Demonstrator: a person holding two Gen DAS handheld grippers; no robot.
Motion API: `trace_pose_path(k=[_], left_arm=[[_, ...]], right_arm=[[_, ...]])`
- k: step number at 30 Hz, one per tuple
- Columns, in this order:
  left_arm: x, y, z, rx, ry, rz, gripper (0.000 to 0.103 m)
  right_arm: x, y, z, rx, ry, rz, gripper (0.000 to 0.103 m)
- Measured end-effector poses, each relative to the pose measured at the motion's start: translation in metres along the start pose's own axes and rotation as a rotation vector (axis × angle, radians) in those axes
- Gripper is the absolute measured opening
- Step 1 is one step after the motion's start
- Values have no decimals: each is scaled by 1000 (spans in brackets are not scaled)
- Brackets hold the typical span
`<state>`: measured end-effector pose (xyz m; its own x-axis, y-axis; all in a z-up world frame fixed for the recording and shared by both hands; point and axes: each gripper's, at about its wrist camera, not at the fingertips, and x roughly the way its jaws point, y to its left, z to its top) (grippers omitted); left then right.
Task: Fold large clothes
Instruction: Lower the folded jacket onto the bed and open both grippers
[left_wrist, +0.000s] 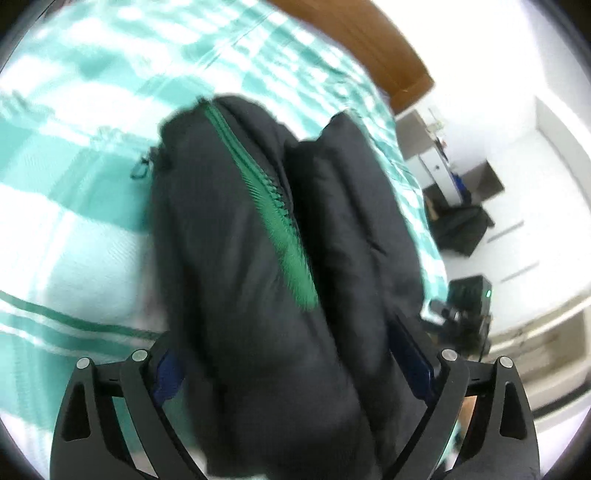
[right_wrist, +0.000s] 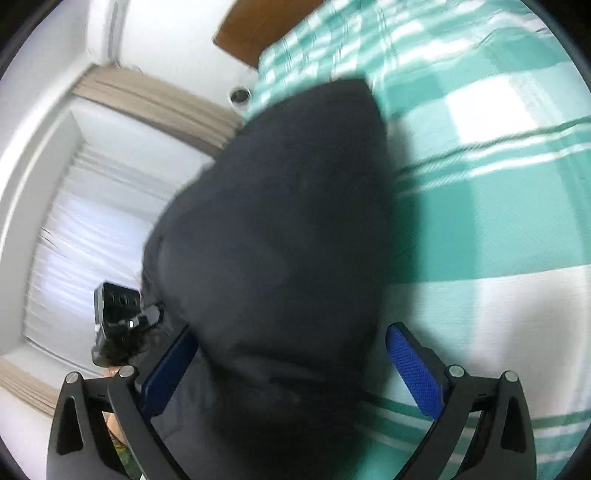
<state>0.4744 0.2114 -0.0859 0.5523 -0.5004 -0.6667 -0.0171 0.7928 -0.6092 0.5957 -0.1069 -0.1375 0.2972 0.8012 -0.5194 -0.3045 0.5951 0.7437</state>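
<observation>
Closest to my left tool (left_wrist: 295, 354), a thick bundle of the dark padded jacket with a green zipper (left_wrist: 258, 240) fills the space between its blue-padded fingers (left_wrist: 168, 376); the fingers stand wide, pressed against the fabric on both sides, so I read it as gripping the jacket. My right tool (right_wrist: 291, 354) also has the jacket (right_wrist: 273, 240) between its pads; the left pad touches the cloth, but I cannot tell whether the right pad (right_wrist: 413, 365) does. The jacket hangs over the teal-and-white checked bedspread (right_wrist: 498, 221). Beyond it stands a brown wooden headboard (left_wrist: 369, 40).
</observation>
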Motion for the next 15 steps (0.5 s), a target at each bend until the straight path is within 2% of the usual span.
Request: trace_pose_path(k=[2, 4, 7, 10, 13, 15], left_arm=[[-26, -14, -7, 82, -55, 92, 95], [-52, -35, -16, 195, -141, 218, 97], [-81, -64, -34, 300, -254, 430, 100], [-102, -85, -52, 349, -335, 594, 100], [-133, -100, -68, 380, -431, 696, 102], [-152, -108, -86, 388, -494, 730, 102]], right_arm=[[-26, 1, 0, -40, -69, -51, 103], [-54, 14, -6, -107, -129, -119, 103], [-81, 44, -26, -196, -159, -190, 103], [-104, 85, -52, -307, -167, -248, 103], [-119, 135, -77, -434, -196, -311, 103], [-133, 163, -100, -530, -237, -369, 103]])
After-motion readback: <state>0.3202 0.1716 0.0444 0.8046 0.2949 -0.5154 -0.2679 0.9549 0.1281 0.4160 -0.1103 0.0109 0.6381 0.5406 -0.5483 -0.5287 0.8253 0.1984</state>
